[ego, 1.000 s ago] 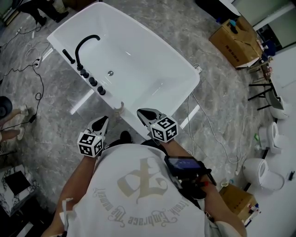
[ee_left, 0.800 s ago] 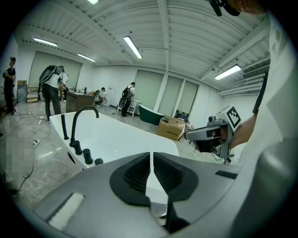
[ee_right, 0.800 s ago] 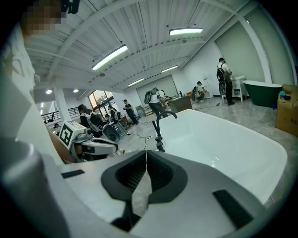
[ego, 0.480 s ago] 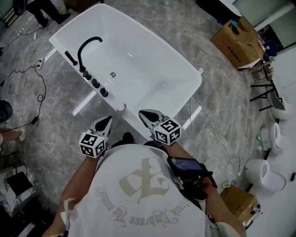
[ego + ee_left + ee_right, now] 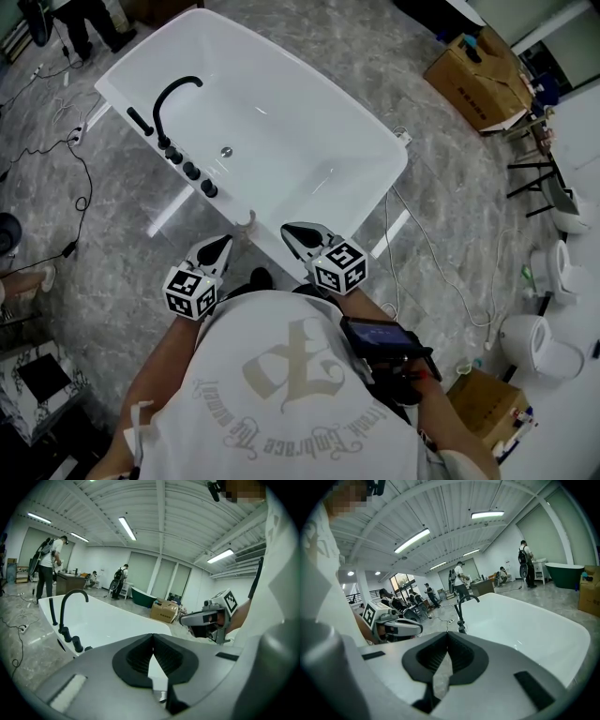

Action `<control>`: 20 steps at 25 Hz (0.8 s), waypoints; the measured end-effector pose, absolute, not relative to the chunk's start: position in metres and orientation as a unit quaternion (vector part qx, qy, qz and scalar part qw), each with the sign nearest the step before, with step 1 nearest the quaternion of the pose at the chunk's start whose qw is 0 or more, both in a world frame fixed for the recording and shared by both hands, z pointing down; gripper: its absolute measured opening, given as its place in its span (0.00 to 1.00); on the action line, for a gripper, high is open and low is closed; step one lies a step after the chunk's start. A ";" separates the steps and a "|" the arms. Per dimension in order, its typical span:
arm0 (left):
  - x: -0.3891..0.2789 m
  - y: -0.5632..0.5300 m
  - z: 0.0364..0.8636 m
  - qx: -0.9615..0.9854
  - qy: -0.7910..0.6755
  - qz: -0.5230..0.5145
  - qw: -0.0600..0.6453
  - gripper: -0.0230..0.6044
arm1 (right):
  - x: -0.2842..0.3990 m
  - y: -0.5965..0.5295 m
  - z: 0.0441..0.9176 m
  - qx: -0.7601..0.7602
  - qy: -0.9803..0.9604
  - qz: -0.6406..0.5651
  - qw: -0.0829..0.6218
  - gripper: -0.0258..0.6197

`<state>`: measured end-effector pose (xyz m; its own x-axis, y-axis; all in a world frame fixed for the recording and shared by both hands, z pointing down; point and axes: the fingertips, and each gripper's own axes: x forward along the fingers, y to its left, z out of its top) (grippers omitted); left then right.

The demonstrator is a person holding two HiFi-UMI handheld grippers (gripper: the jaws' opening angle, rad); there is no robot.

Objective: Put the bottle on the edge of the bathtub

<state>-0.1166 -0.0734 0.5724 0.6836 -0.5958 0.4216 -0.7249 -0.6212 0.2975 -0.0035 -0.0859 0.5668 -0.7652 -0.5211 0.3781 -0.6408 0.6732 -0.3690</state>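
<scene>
A small beige bottle (image 5: 247, 219) stands on the near rim of the white bathtub (image 5: 392, 141), close to the black faucet (image 5: 173, 89) and its knobs. My left gripper (image 5: 217, 246) hovers just short of the bottle, on the near side of the rim. Its jaws are shut with nothing between them, as the left gripper view (image 5: 153, 635) shows. My right gripper (image 5: 298, 232) is held to the right of the bottle, over the tub's near edge. It is shut and empty too (image 5: 448, 634). Each gripper view shows the other gripper (image 5: 206, 618) (image 5: 396, 627) beside the tub.
Cables (image 5: 56, 150) trail over the marble floor left of the tub. Cardboard boxes (image 5: 473, 80) (image 5: 483, 403) sit at the right, with toilets (image 5: 534, 342) beside them. A second, dark green tub (image 5: 565, 571) and several people stand farther off.
Both grippers stay almost where they were, close to the person's chest. The bottle has stayed on the rim. The head view has drifted slightly.
</scene>
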 end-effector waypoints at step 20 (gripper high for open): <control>-0.118 -0.087 0.576 0.877 -0.397 0.115 0.246 0.05 | 0.001 -0.093 0.573 0.321 -0.905 0.253 0.119 0.05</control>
<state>-0.1179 -0.0873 0.5758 0.6580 -0.6394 0.3978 -0.7530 -0.5637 0.3395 0.0009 -0.0934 0.5728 -0.7657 -0.5204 0.3781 -0.6410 0.6661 -0.3813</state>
